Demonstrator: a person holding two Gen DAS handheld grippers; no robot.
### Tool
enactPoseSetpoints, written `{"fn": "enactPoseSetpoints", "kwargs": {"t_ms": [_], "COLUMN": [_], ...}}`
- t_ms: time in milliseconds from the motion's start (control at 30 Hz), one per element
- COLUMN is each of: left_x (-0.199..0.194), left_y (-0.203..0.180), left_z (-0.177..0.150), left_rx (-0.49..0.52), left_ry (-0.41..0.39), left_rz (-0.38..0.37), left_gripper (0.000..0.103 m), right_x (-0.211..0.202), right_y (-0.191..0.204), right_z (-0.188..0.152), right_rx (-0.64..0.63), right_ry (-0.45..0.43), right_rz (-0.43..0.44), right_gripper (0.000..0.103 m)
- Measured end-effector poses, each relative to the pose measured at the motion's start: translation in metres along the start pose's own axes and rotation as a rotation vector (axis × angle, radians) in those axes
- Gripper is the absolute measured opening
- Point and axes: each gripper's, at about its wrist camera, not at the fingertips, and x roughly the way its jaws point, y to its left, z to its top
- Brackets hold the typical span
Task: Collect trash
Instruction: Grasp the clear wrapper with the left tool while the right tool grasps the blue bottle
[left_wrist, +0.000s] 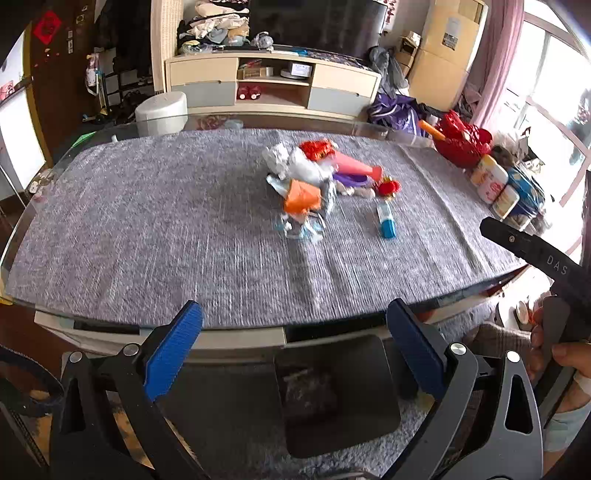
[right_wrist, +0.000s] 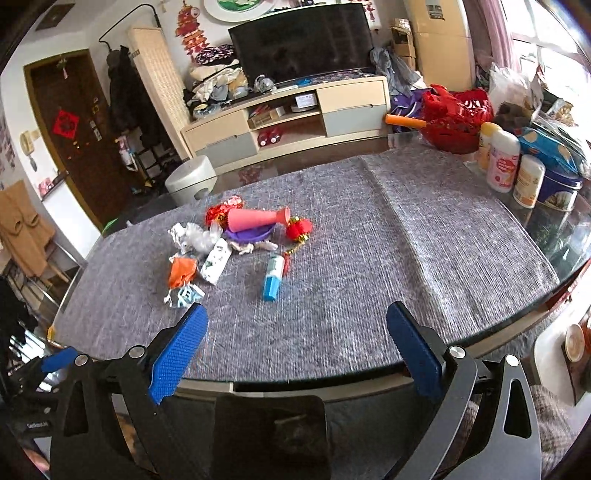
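A pile of trash lies in the middle of the grey table mat: an orange wrapper, crumpled white plastic, a pink cone, a small red lantern, and a blue-and-white tube. My left gripper is open and empty, hovering at the table's near edge. My right gripper is open and empty, also at the near edge. Its body shows at the right of the left wrist view.
A dark bin sits on the floor below the near table edge. A red basket, bottles and a tin crowd the table's right end. A TV cabinet stands behind.
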Motion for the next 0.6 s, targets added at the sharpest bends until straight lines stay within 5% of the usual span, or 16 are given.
{"fn": "enactPoseSetpoints", "kwargs": {"t_ms": [533,600], "left_x": [0.052,0.061], "left_y": [0.017,0.017], "left_z": [0.038,0.041], "left_rx": [0.0,0.005], "left_ry": [0.006,0.013], "left_rz": [0.038,0.03], "left_gripper": [0.095,0.095], "right_x": [0.076,0.085], "right_y": [0.01,0.012], "right_z": [0.018,0.017], "right_rx": [-0.089,-0.086], "right_ry": [0.123,0.135], "right_rz": [0.024,0.056], "right_gripper": [0.097,0.084]}}
